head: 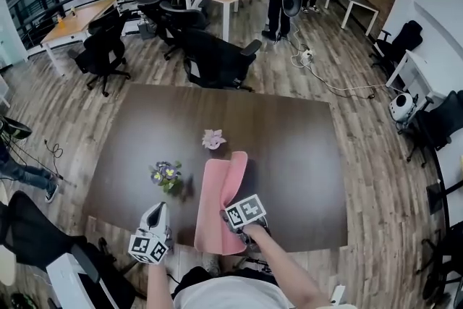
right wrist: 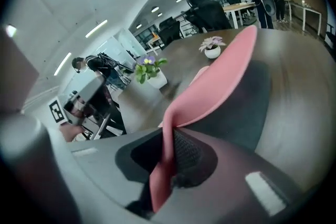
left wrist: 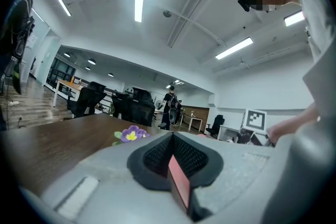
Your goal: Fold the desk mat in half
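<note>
In the head view the marker cube hides the jaws of the right tool (right wrist: 169, 160) and part of the mat (head: 215, 202). Its own view shows the jaws pinching the pink mat, whose dark underside shows. The left tool (left wrist: 170, 157) is pressed together, left of the mat and apart from it. I cannot identify the red strip (left wrist: 179, 186) between its pads. The mat lies on the table (head: 296, 155), its long axis running away from the near edge, far end curled over.
</note>
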A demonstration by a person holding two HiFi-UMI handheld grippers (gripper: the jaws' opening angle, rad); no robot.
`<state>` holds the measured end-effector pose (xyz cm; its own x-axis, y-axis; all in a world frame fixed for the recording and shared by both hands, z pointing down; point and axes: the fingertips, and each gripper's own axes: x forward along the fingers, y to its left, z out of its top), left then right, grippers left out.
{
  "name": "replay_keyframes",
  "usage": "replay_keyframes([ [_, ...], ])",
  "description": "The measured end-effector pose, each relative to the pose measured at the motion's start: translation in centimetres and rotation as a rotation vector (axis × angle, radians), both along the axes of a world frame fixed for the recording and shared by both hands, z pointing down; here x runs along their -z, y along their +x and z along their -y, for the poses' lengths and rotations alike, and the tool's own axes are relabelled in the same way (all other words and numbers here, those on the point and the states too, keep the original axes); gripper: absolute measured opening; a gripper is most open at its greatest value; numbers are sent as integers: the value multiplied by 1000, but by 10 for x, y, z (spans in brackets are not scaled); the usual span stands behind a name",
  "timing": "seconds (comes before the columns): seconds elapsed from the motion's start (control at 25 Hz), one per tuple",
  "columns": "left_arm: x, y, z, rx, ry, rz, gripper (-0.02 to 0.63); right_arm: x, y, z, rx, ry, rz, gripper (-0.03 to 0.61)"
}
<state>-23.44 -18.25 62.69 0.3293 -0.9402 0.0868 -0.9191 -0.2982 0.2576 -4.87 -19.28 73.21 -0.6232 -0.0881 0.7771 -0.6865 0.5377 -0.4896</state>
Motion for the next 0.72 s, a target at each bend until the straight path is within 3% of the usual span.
replay_keyframes([
  [0.16,-6,-7,-6,20,-13,-7,3,-45,-9,4,-49,-53,-94,38],
  [0.28,-8,-11,-8,32,-21,-15,3,-63,-9,11,-143,-72,-104,43],
  [0.4,-11,-13,-8,40,-24,-21,3,-68,-15,13,-170,-73,-106,50],
  [0.72,-13,-15,-10,45,-23,-23,3,-61,-29,17,-194,-23,41,161],
])
